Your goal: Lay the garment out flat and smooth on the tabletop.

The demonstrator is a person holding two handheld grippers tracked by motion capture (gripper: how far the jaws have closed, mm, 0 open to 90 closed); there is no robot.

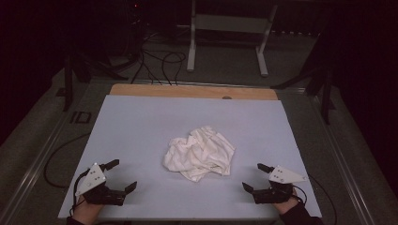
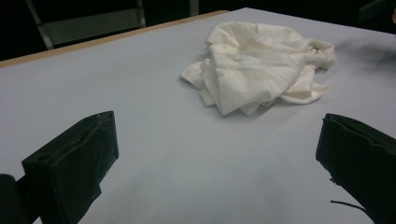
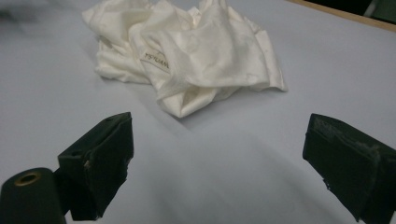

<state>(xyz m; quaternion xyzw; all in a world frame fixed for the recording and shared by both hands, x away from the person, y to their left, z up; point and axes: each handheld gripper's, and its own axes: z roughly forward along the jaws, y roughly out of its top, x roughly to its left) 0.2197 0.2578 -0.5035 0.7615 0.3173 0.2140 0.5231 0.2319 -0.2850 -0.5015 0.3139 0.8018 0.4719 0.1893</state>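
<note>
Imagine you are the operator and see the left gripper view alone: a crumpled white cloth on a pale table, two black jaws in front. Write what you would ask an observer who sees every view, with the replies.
Operator: Where is the other claw?
Observer: The right claw rests near the table's front right corner, apart from the cloth.
Operator: Is it holding anything?
Observer: No. In the right gripper view its jaws stand wide apart with bare table between them, like the left claw.
Operator: Any marking on the cloth?
Observer: The right gripper view shows a small printed label on one fold; the text is too small to read.
Operator: What lies beyond the table?
Observer: The high view shows a white metal frame standing on the floor and black cables trailing beside it.
</note>
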